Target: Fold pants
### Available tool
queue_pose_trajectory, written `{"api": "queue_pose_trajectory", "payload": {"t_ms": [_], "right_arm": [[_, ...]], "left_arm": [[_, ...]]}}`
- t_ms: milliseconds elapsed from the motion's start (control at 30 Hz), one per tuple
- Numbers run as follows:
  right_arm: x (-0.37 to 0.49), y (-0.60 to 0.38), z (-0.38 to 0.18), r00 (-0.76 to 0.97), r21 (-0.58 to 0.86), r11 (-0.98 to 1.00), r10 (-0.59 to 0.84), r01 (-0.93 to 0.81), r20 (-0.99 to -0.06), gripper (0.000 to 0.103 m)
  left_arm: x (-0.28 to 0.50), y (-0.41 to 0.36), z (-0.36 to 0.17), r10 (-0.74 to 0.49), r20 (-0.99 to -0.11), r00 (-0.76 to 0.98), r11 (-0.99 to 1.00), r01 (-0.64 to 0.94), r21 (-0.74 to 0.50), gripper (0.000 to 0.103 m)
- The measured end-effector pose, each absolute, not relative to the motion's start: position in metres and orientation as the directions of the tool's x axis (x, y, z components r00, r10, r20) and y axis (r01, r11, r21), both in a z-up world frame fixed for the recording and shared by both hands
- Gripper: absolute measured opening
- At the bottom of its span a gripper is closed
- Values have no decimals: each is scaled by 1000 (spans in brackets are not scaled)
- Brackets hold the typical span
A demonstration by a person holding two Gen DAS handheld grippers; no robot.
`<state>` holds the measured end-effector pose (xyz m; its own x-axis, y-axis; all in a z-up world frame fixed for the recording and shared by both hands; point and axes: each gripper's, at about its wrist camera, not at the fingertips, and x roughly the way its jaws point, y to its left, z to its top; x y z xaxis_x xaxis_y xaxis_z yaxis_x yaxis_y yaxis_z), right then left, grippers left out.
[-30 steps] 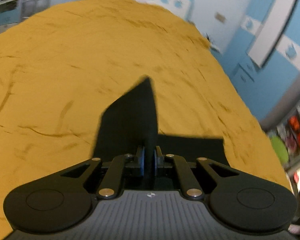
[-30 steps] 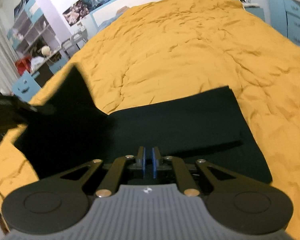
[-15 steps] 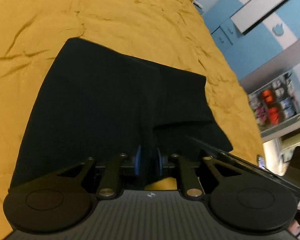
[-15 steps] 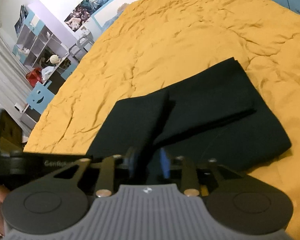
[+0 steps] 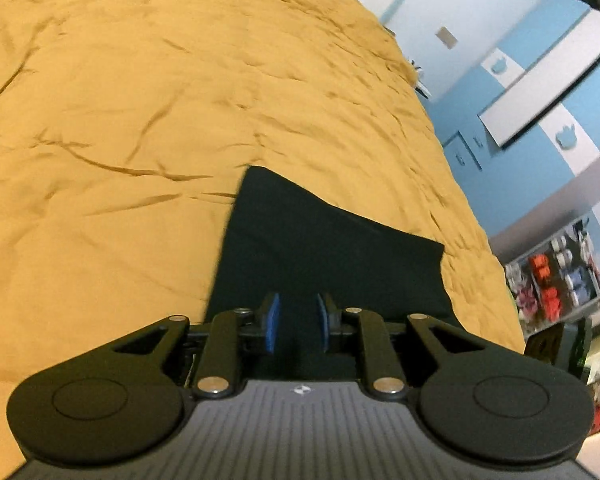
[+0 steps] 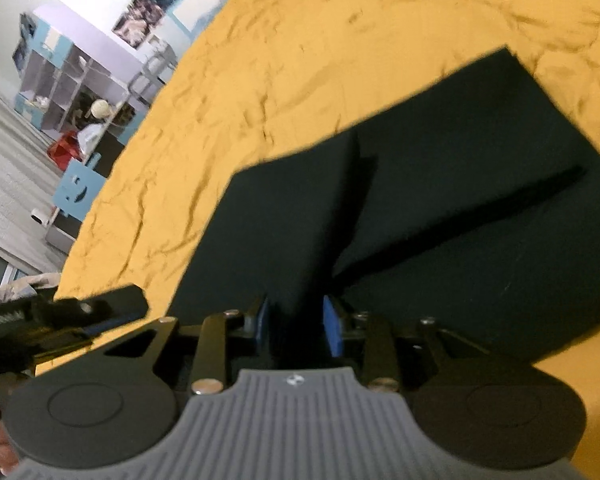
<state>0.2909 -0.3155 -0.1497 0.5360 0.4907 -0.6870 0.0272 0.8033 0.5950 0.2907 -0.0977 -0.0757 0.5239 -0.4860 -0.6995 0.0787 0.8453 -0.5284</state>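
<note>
The left gripper is opening, its blue pads parted with the black pants lying flat just ahead and under them, on the yellow bedspread. The right gripper stands spread too; a raised fold of the pants runs between its pads, unpinched.

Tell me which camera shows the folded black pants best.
The right wrist view. There the pants fill much of the frame on the yellow bedspread, with the overlapping folded layers and far edge visible. The left wrist view shows only a smaller dark wedge of them beyond the left gripper, with no layers to tell apart.
</note>
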Motion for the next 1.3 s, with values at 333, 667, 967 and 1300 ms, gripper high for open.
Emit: {"api": "queue_pose_trajectory", "payload": {"t_ms": [333,667,967,1300], "right_arm": [[308,-309,-102,539,579,811,525,-84,-658,3],[348,-375,-12,527,552,818,544,-161,-653,3],[355,-463,-72,450,514,858,457,6,-767,3],[341,-465,-44,533,567,819,517,-83,-670,3]], "left_arm": [[288,-75,-84,-486,-685,543,827,33,-561,22],[294,-78,-77,-499,-653,570,813,47,-580,22],[307,-114,-90,-518,-679,520,826,97,-556,22],[306,-120,-91,-500,-700,510,843,101,-529,22]]}}
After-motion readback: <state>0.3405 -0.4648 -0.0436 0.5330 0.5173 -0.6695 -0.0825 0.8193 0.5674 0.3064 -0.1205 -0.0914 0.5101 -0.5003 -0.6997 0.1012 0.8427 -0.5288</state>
